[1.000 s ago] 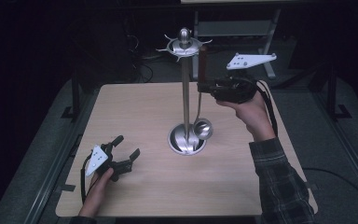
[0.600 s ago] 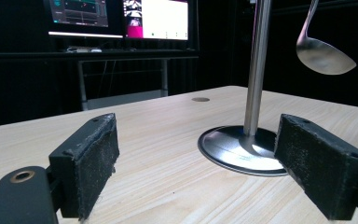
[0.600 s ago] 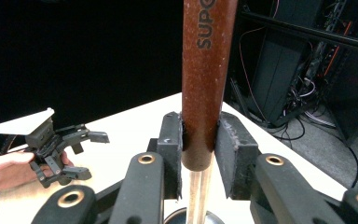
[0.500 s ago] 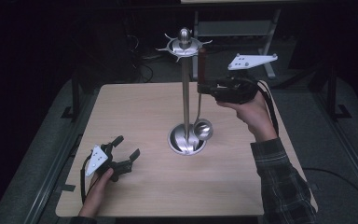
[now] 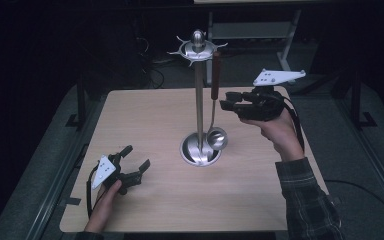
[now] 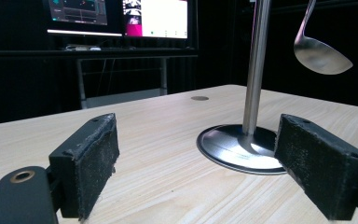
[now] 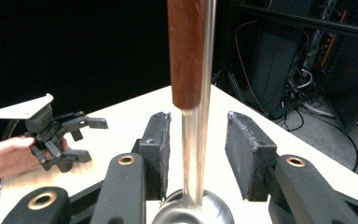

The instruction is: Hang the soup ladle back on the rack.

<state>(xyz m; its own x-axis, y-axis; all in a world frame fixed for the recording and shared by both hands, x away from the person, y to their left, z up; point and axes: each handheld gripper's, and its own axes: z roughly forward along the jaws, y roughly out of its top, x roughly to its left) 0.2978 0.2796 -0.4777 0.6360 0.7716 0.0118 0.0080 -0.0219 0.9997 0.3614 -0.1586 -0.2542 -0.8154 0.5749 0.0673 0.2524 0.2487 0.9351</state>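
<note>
Left tongs [image 5: 130,167]: open, empty, resting on the bench [image 5: 145,115] at 8 o'clock of the utensil stand [image 5: 199,100]. Ladle [image 5: 215,107]: hanging from the stand's top at 3 o'clock. Right tongs [image 5: 228,102]: jaws just opening off the ladle's shank, not pressing; best withdrawn straight back without swinging it.

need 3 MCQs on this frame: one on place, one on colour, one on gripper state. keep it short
1. Where does the ladle hang?
A. from the top ring of the stand
B. flat on the table
C. in the left gripper

2. What colour is the ladle's handle grip?
A. white
B. reddish brown
C. green

3. How does the right gripper stand to the ladle?
A. shut beside it
B. clamped on the bowl
C. jaws apart on both sides of the shaft, pads not pressing it

Answers:
1 A, the high view shows it hanging beside the pole, bowl above the base.
2 B, the right gripper view shows the grip close up.
3 C, gaps show between each pad and the shaft; the jaws have just been opening.
</note>
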